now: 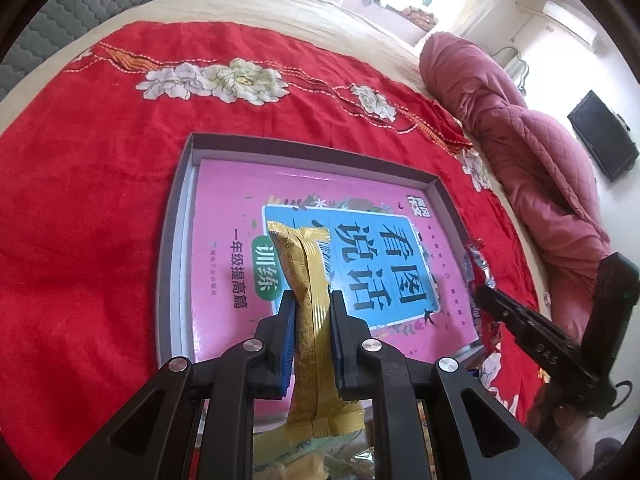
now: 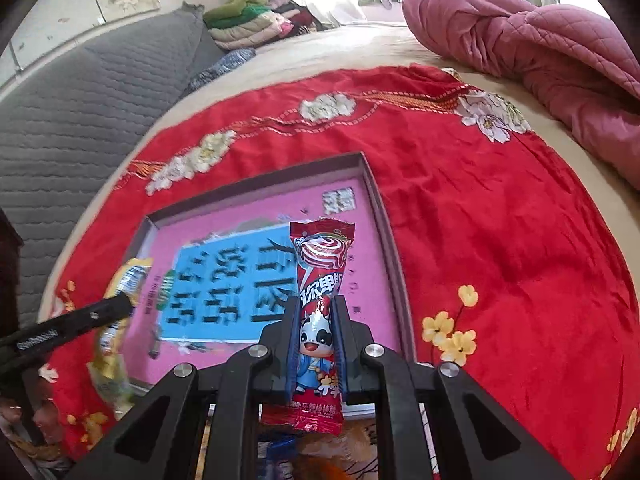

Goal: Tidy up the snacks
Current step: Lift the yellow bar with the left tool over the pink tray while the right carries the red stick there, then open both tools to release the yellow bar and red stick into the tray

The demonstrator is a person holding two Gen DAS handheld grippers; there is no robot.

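The left gripper [image 1: 313, 312] pinches a yellow snack packet [image 1: 308, 304] and the right gripper [image 2: 316, 332] a red one [image 2: 320, 300], both poised over the shallow box [image 1: 176, 216] on the red cloth [image 1: 80, 200], likely for placing inside.

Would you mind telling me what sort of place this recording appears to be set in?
Most likely a home bedroom. The work surface is a bed spread with a red floral cloth, a rolled pink quilt lies alongside, and folded clothes are stacked near a curtained window.
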